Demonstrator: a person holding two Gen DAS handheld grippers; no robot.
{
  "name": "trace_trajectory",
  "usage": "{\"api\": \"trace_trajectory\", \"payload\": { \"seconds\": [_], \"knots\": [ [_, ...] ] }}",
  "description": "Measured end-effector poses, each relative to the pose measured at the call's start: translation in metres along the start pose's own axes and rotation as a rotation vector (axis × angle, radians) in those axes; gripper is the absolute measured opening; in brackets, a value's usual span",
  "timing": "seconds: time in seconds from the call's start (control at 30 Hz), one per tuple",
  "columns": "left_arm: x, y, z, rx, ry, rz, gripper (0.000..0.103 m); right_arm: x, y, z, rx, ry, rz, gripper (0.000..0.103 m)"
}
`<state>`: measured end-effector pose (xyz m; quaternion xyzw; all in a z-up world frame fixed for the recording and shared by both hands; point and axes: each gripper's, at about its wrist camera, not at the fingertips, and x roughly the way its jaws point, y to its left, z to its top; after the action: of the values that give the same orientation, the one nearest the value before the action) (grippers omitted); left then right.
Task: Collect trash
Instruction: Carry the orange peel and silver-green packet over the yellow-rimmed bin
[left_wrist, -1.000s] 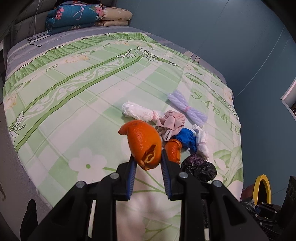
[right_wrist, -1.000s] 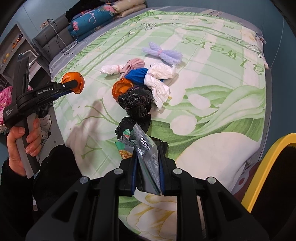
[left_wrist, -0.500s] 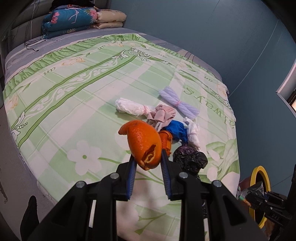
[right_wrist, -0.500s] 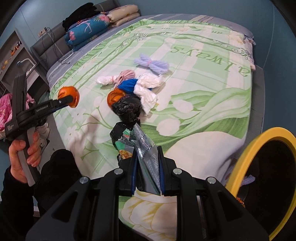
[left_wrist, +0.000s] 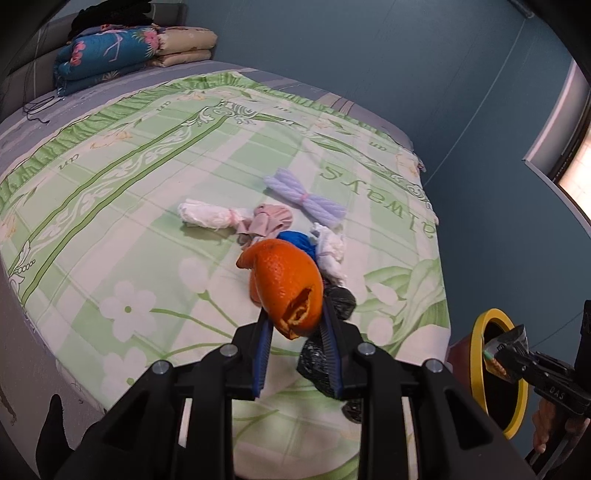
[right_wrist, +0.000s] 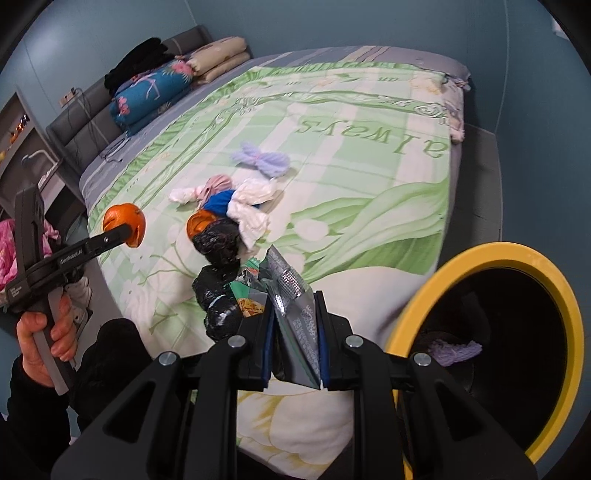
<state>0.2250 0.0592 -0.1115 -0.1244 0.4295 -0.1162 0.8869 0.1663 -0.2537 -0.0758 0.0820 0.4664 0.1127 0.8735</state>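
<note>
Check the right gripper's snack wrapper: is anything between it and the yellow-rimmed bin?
Nothing visible. The right gripper is shut on the snack wrapper, and the yellow-rimmed bin stands open just beside it. Inside lies only a purple knitted piece.

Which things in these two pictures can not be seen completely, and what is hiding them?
- Left wrist view: second orange peel, mostly behind the held orange peel.
- Left wrist view: black bag, partly behind the left gripper.
- Right wrist view: bin interior is dark; the frame edge cuts its rim; only a purple net shows.
</note>
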Motion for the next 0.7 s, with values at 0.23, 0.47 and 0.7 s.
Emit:
{"api": "trace_trajectory", "payload": {
  "seconds": [0.23,0.47,0.7],
  "knots": [
    [-0.002,-0.028,-0.003,0.054,0.008,-0.034,0.024,-0.014,-0.022,-0.001,0.048,-0.028,-0.031,0.018],
    [0.001,-0.064,-0.008,0.106,0.026,-0.092,0.024,-0.032,-0.051,-0.003,0.114,-0.065,-0.057,0.018],
    [0.004,-0.114,-0.018,0.200,0.062,-0.153,0.024,-0.056,-0.083,-0.008,0.186,-0.113,-0.096,0.018]
  ]
}}
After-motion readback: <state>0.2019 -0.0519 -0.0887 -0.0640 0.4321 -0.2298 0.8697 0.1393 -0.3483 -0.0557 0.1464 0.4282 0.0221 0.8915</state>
